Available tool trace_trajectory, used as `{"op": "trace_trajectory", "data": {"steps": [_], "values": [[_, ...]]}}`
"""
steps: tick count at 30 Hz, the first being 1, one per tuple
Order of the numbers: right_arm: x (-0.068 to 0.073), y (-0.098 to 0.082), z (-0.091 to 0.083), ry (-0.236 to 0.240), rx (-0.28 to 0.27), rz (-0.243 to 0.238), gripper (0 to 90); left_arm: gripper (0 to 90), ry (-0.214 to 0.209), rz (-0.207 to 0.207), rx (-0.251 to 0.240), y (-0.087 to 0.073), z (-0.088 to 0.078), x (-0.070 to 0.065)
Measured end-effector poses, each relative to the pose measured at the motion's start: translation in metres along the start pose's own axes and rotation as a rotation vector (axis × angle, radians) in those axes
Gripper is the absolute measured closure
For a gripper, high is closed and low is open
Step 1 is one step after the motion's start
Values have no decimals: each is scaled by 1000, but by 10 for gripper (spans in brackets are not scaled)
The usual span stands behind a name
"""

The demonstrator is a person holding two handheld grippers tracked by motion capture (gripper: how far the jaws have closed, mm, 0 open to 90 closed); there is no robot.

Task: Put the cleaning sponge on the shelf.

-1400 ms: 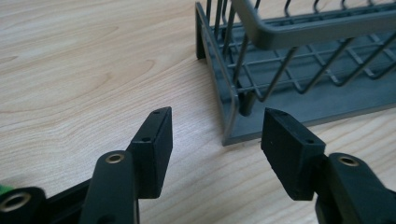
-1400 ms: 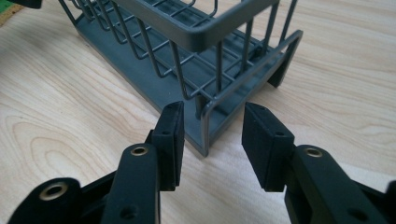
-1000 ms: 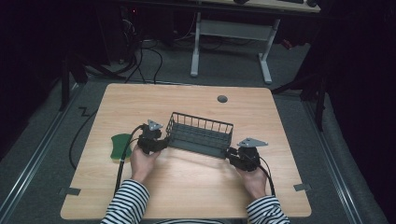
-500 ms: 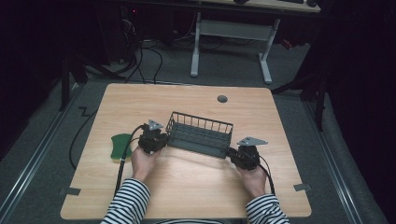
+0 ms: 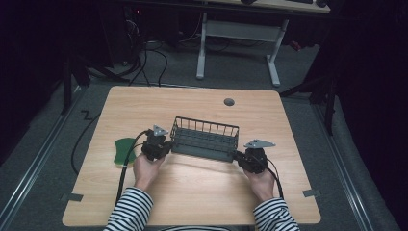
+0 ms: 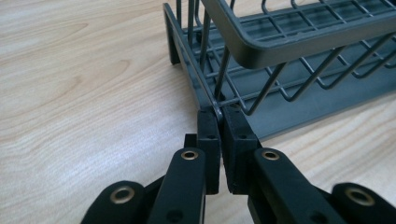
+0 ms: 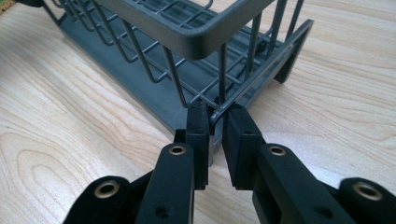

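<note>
Change: both sets of jaws have just been closing, hands barely shifted | Left gripper (image 6: 218,116) pinches wire rack (image 5: 206,139) at 9 o'clock corner; right gripper (image 7: 215,119) pinches 3 o'clock corner | Rack: table (image 5: 192,192) centre | Handling: likely light, stiff; grip base wires.

The dark grey wire rack (image 5: 206,138) stands upright near the middle of the wooden surface (image 5: 192,192). It is long, with thin wire walls, a thick rim on top and a flat base with short feet.
</note>
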State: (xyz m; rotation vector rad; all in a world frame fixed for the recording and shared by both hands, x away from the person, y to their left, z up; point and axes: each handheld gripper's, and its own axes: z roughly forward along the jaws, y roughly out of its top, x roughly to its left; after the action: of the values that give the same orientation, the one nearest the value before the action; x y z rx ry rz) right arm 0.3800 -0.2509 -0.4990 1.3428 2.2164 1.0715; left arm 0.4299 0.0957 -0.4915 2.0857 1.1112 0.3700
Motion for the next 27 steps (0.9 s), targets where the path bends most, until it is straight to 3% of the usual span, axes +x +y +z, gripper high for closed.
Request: {"op": "trace_trajectory", "data": {"steps": [13, 20, 27], "values": [[-2, 1, 2, 15, -4, 14, 836, 867, -9, 1, 13, -19, -18, -11], [-1, 8, 7, 21, 16, -4, 851, 864, -14, 8, 30, -30, -31, -18], [2, 14, 13, 29, 25, -17, 861, 863, -10, -7, 5, -46, -42, -24]]}}
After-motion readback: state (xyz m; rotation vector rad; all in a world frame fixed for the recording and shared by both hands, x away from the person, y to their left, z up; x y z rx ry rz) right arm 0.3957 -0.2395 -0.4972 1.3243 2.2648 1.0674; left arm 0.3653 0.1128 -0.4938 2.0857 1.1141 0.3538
